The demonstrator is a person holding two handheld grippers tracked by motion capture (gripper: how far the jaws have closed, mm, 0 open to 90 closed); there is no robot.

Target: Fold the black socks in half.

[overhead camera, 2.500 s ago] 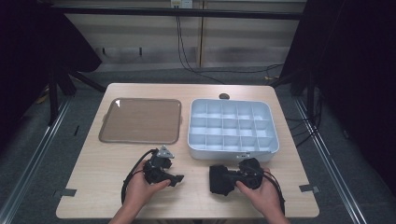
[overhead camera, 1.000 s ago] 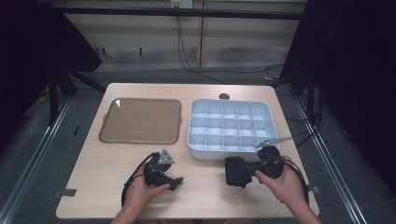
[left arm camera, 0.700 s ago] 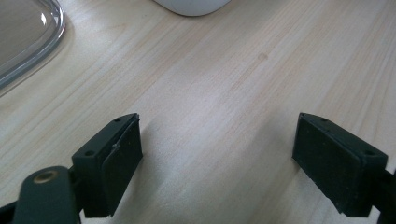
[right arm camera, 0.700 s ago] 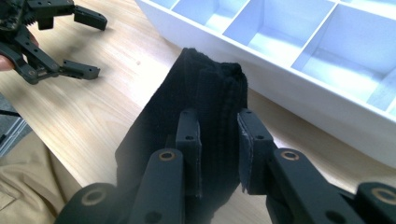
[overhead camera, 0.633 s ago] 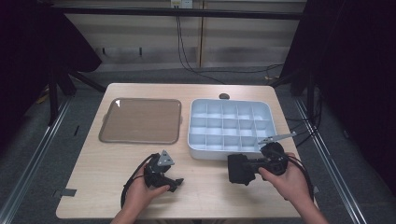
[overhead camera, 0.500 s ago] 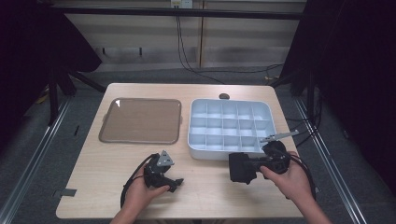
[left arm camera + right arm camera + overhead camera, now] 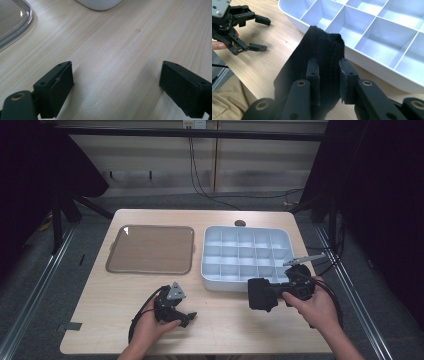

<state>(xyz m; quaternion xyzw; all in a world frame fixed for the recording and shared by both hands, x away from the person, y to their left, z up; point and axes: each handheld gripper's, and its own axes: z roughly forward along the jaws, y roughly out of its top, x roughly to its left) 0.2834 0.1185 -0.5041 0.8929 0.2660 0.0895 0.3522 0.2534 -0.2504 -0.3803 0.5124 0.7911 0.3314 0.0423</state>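
A folded black cloth [image 7: 260, 294] [image 7: 324, 45] hangs just off the table, with my right gripper [image 7: 274, 292] [image 7: 329, 67] shut on it. It hovers at the front wall of a white compartment tray [image 7: 212, 280] [image 7: 367, 63], whose cells look empty. My left gripper [image 7: 189, 309] [image 7: 116, 82] [image 7: 265, 34] rests low over bare wood near the front left. Its jaws have just been opening and stand wide apart. Nothing lies between its pads [image 7: 61, 85].
A clear shallow lid [image 7: 150, 249] [image 7: 12, 20] lies flat at the table's back left. A small dark round object [image 7: 240, 223] sits at the far edge behind the tray. Cables trail from both grippers toward the front edge.
My right gripper has carried the black cloth to the right and a little upward, closer to the tray's front wall. The left hand has stayed in place.
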